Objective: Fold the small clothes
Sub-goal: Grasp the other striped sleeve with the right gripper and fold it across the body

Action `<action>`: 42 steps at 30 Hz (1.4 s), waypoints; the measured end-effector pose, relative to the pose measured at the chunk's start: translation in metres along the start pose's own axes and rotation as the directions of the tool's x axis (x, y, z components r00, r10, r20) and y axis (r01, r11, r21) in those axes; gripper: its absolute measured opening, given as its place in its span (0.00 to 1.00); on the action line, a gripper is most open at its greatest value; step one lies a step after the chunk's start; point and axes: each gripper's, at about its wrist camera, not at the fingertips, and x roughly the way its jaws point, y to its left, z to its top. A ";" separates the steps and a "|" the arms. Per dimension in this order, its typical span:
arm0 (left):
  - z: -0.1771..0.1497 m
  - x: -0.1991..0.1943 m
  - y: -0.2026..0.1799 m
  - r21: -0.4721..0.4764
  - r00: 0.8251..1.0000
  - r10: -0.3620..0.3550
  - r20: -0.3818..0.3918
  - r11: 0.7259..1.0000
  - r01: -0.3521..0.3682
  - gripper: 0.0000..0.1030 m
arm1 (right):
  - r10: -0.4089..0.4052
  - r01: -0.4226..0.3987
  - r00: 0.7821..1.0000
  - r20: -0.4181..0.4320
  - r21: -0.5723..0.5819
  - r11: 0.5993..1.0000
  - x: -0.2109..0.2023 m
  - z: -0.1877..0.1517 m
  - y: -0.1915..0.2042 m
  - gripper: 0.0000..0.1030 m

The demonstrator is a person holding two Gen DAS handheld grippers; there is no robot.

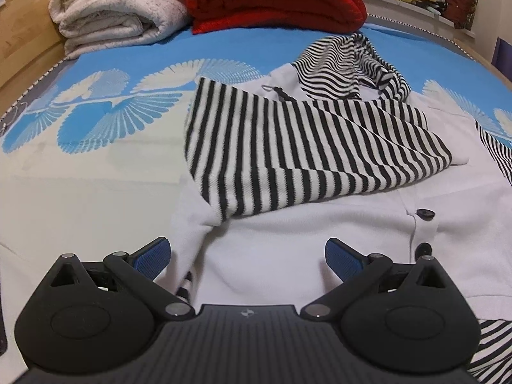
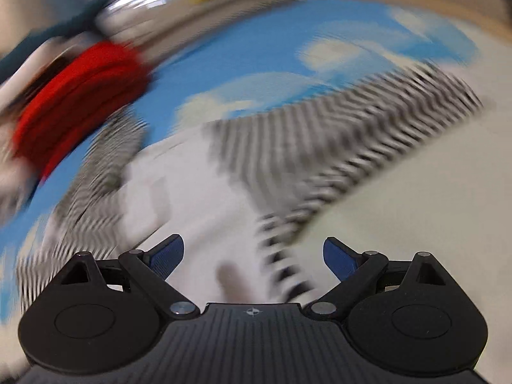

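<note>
So the thing to fold here is a little white cardigan (image 1: 288,240) with black-and-white striped sleeves and hood, lying spread on the bed (image 1: 80,192) on top of the blue and cream bedspread, just in front of both tools. One striped sleeve (image 1: 288,147) is already laid across the chest, the striped hood (image 1: 345,67) is bunched up at the far end, and you can see two dark buttons (image 1: 425,213) on the placket off to the right. Left tool (image 1: 248,259) is wide open, holding nothing, hovering low over the white body panel near the hem. Right tool (image 2: 252,259) is also spread wide and empty, but that view is badly smeared by blur so all I can make out is stripes and white fabric under it. My guess on handling: it's a soft, light knit, floppy with zero stiffness, so it'll sag and drag if you lift it by one spot. I'd pinch the thicker edges, like the hem corner or side seam, not the middle of the panel. Steer clear of the buttons, and the loose sleeve could slide off when the body gets folded.
</note>
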 end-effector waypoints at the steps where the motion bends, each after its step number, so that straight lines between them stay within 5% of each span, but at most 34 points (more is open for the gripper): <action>1: 0.000 0.001 -0.002 0.002 1.000 -0.004 -0.004 1.000 0.004 1.00 | -0.025 0.025 1.000 -0.001 0.092 0.995 0.004 0.007 -0.015 0.92; 5: -0.002 0.004 -0.009 0.016 1.000 0.009 -0.008 1.000 -0.009 1.00 | -0.107 0.093 0.994 0.015 0.385 0.918 0.014 0.033 -0.062 0.91; 10: -0.003 0.008 -0.011 0.033 1.000 0.020 -0.016 0.999 -0.019 1.00 | -0.273 0.224 0.960 0.057 0.424 0.878 0.043 0.072 -0.091 0.92; 12: -0.002 0.008 -0.009 0.031 1.000 0.023 -0.014 0.999 -0.023 1.00 | -0.334 0.282 0.939 0.086 0.369 0.886 0.053 0.082 -0.089 0.76; 13: -0.001 0.008 -0.008 0.025 1.000 0.021 -0.014 0.999 -0.021 1.00 | -0.356 0.310 0.928 0.105 0.309 0.899 0.059 0.087 -0.085 0.14; 14: 0.000 0.008 -0.006 0.018 1.000 0.019 -0.012 1.000 -0.019 1.00 | -0.345 0.307 0.933 0.104 0.270 0.913 0.063 0.091 -0.086 0.02; 17: 0.005 0.005 0.000 -0.013 1.000 0.016 -0.002 1.000 -0.016 1.00 | -0.328 0.285 0.937 0.123 0.276 0.918 0.057 0.101 -0.080 0.03; 20: 0.012 0.002 0.008 -0.045 0.999 0.029 0.023 0.999 -0.028 1.00 | -0.327 0.327 0.900 0.288 0.049 0.944 0.036 0.111 -0.020 0.03; 22: 0.015 0.002 0.015 -0.068 0.998 0.061 0.029 0.996 -0.058 1.00 | -0.246 0.328 0.881 0.403 -0.148 0.933 0.019 0.106 0.040 0.02; 24: 0.018 0.004 0.025 -0.108 0.997 0.075 0.016 0.991 -0.073 1.00 | -0.076 0.271 0.876 0.477 -0.357 0.894 -0.002 0.079 0.107 0.02; 26: 0.020 0.007 0.039 -0.171 0.998 0.066 -0.005 0.983 -0.066 1.00 | 0.105 0.216 0.869 0.483 -0.564 0.797 -0.018 0.034 0.167 0.02; 28: 0.021 0.009 0.052 -0.214 0.997 0.074 -0.004 0.974 -0.073 1.00 | 0.260 0.157 0.887 0.381 -0.780 0.606 -0.026 -0.038 0.219 0.04; 29: 0.022 0.012 0.058 -0.220 0.993 0.117 0.000 0.969 -0.114 1.00 | 0.300 0.092 0.920 0.252 -0.883 0.461 -0.024 -0.079 0.237 0.08; 30: 0.023 0.015 0.064 -0.224 0.985 0.174 -0.011 0.959 -0.173 1.00 | 0.286 0.023 0.951 0.120 -0.947 0.320 -0.019 -0.115 0.246 0.15; 31: 0.023 0.018 0.070 -0.234 0.978 0.207 -0.024 0.950 -0.206 1.00 | 0.223 -0.048 0.975 -0.008 -0.984 0.174 -0.011 -0.158 0.248 0.34; 32: 0.023 0.019 0.078 -0.260 0.978 0.203 -0.037 0.943 -0.206 1.00 | 0.167 -0.084 0.983 -0.070 -0.993 0.080 -0.007 -0.188 0.243 0.46; 34: 0.022 0.016 0.092 -0.334 0.990 0.133 -0.049 0.932 -0.142 1.00 | 0.143 -0.059 0.988 -0.066 -0.997 -0.047 -0.008 -0.230 0.217 0.48; 35: 0.022 0.013 0.096 -0.366 0.995 0.091 -0.041 0.925 -0.099 1.00 | 0.163 -0.025 0.986 -0.034 -0.998 -0.057 -0.013 -0.233 0.207 0.58; 37: 0.024 0.010 0.096 -0.373 0.998 0.063 -0.023 0.925 -0.067 1.00 | 0.154 -0.006 0.988 -0.002 -1.000 0.026 -0.024 -0.217 0.194 0.71; 39: 0.026 0.006 0.089 -0.357 0.999 0.052 0.002 0.933 -0.048 1.00 | 0.156 -0.030 0.988 0.002 -0.979 0.200 -0.039 -0.186 0.181 0.75; 42: 0.034 0.000 0.073 -0.330 0.998 -0.001 0.064 0.944 0.022 1.00 | 0.150 -0.005 0.987 0.059 -0.919 0.393 -0.050 -0.142 0.155 0.77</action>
